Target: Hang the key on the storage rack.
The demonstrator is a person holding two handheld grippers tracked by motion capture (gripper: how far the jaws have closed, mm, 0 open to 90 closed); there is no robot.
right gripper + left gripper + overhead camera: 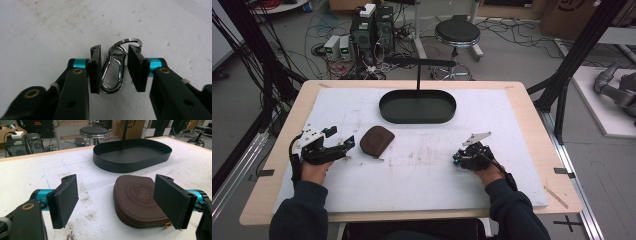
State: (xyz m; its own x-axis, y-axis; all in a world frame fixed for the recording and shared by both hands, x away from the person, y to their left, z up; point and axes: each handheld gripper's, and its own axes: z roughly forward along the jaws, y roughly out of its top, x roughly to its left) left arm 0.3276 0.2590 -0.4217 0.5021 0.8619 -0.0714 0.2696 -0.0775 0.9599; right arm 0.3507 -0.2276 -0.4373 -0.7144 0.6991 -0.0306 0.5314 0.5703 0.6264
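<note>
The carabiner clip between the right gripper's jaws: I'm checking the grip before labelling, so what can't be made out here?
- Carabiner clip, right gripper view: whether the pads press it is unclear; the left pad hides its edge.
- Right gripper, high view: the clip is too small to see.
- Brown pouch, left gripper view: one pad covers its right side.

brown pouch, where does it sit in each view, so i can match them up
High view: the pouch lies left of centre on the white board, just right of the left gripper.
Left gripper view: the pouch lies lower right, partly behind the right-hand jaw.
Right gripper view: bare board around a metal clip.
Shared landmark: the black tray beyond the pouch.
</note>
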